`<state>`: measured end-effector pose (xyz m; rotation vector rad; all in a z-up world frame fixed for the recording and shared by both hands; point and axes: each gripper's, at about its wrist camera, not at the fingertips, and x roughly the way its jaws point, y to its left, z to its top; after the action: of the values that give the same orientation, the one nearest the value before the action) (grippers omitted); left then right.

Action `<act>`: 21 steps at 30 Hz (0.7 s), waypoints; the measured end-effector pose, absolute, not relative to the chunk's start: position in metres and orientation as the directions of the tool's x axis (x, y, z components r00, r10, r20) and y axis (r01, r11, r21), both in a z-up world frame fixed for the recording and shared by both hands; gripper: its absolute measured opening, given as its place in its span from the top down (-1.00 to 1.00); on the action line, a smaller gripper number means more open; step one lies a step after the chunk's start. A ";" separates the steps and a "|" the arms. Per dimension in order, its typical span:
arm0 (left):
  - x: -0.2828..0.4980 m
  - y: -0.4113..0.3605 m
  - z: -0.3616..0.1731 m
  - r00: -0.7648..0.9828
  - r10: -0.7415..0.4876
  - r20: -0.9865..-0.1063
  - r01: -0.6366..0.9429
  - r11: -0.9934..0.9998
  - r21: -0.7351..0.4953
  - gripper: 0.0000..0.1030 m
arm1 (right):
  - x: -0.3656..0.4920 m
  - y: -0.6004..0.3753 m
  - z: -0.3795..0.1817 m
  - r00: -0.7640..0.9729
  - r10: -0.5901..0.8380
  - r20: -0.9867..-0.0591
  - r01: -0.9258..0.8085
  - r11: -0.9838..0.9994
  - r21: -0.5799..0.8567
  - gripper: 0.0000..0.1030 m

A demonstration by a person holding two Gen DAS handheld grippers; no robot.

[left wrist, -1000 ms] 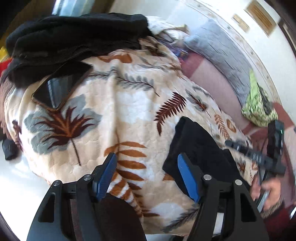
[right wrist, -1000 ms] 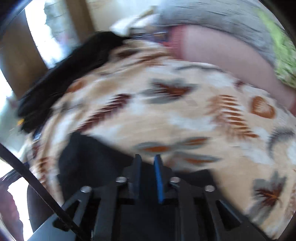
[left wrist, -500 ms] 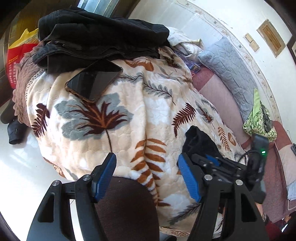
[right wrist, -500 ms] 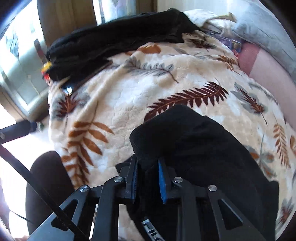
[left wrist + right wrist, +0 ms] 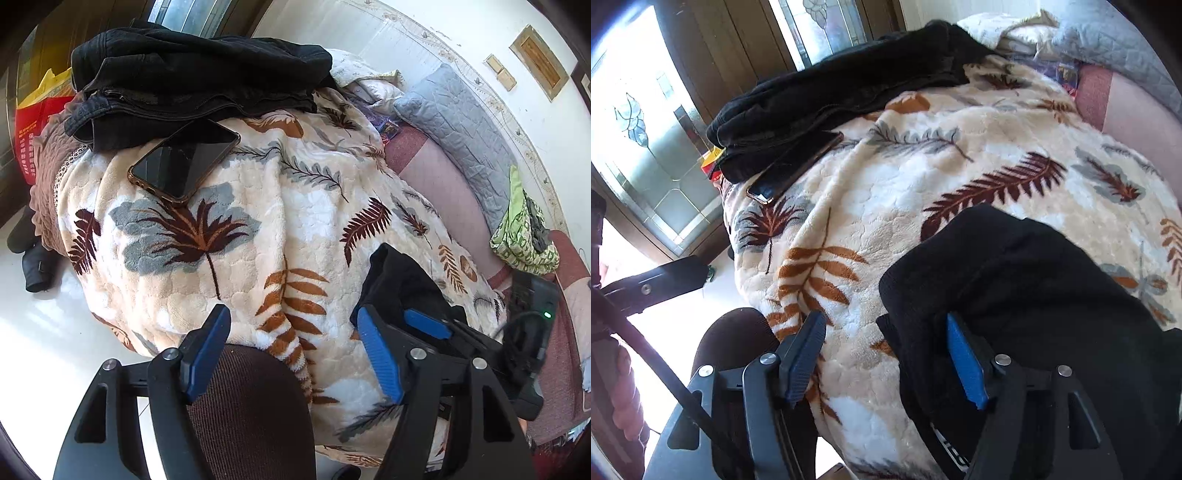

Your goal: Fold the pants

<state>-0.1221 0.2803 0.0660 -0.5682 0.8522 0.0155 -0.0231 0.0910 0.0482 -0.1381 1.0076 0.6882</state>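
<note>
L hand-held gripper (image 5: 291, 350) hangs over the near edge of the bed, blue pads wide apart, nothing between them, just leaf-print blanket (image 5: 258, 236) below. R hand-held gripper (image 5: 884, 354) is released too: jaws spread, the right-side pad right against the edge of the black pants (image 5: 1027, 295), the other pad over bare blanket. Can't tell if that pad actually touches the cloth or sits just beside it.

Pants lie bunched in a dark heap on the near right part of the blanket, close to the R gripper; same heap shows in the left view (image 5: 399, 280) just beyond the left gripper's right-side pad.

Far left of the bed: a pile of dark clothes (image 5: 192, 81), w/ a phone (image 5: 184, 166) lying flat on the blanket, its far edge tucked under the pile. Grey pillow (image 5: 461, 129) far right by the wall. Brown rounded cushion-like thing (image 5: 243, 413) sits near, below the L gripper.
</note>
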 end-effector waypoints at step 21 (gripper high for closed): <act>-0.047 0.175 0.060 0.547 -0.285 -0.787 -0.092 0.914 -0.395 -0.40 | -0.139 -0.311 0.071 0.669 0.109 -0.736 0.307 0.861 0.406 -0.59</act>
<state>-0.0465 0.1754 0.0599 -0.4194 0.9926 -0.1183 -0.1394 -0.3109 0.0713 0.5378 0.8413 -0.1175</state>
